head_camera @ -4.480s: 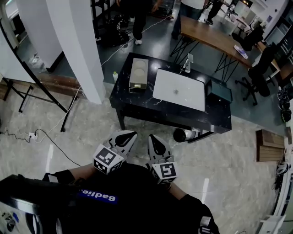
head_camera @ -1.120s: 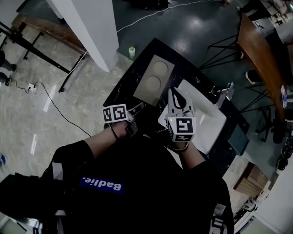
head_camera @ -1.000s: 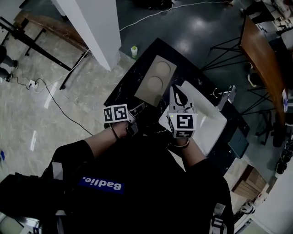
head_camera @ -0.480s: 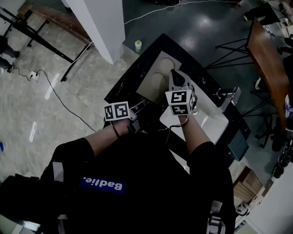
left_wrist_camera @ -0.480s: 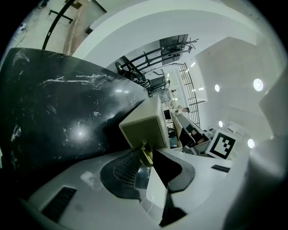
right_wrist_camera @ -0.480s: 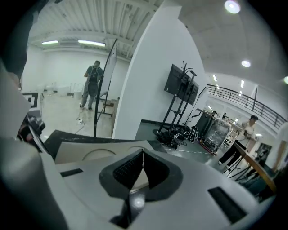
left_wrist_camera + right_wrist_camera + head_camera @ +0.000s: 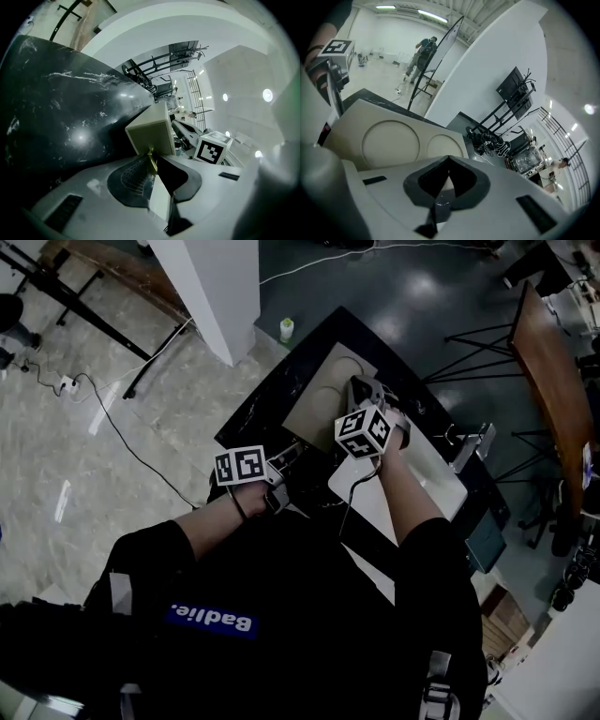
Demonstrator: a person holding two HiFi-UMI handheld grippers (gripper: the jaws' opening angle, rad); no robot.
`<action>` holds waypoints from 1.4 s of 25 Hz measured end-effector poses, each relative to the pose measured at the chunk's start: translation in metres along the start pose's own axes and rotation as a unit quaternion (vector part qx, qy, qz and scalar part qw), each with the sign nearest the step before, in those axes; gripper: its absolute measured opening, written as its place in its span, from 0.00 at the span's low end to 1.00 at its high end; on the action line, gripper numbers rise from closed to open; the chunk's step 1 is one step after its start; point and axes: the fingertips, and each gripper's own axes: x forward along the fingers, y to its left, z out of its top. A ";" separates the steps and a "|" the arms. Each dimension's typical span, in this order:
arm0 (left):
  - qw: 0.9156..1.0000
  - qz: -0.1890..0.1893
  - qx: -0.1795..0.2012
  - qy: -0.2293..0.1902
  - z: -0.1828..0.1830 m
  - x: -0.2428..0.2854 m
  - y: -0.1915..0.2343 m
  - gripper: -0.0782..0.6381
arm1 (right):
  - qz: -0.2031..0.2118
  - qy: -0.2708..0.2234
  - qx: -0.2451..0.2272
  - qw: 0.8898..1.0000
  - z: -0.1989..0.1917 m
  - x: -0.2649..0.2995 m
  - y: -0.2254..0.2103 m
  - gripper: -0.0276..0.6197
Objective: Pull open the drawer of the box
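Knob (image 7: 150, 154) at box (image 7: 151, 133) front edge clamped in left tool (image 7: 152, 165), right tool (image 7: 448, 161) closed above box top.

The box (image 7: 322, 397) has a smooth, matt, cream skin. Under the box, the table (image 7: 269, 397) top looks like black stone with white veins, polished to a gloss. On the box front, the drawer knob (image 7: 151, 158) is brass-coloured metal. The left gripper (image 7: 151, 164) shell is smooth pale plastic; its pads (image 7: 132, 177) are dark and grid-textured.

I see the head view dim, glare on the marble floor (image 7: 62, 502) at nine o'clock. Gripper views bulge fisheye, corners black.
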 end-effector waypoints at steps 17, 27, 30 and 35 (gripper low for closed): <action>1.000 -0.011 -0.013 -0.006 -0.001 -0.004 0.002 0.17 | 0.008 0.026 -0.055 0.998 0.009 0.008 0.006 0.04; 1.000 -0.003 -0.015 0.014 -0.017 -0.023 0.006 0.17 | -0.002 0.032 -0.053 0.998 0.006 0.008 0.005 0.04; 1.000 -0.003 -0.015 0.018 -0.021 -0.031 0.008 0.17 | -0.004 0.034 -0.054 0.998 0.006 0.008 0.005 0.04; 1.000 -0.004 -0.013 0.025 -0.029 -0.041 0.010 0.17 | -0.013 0.037 -0.054 0.998 0.007 0.009 0.005 0.04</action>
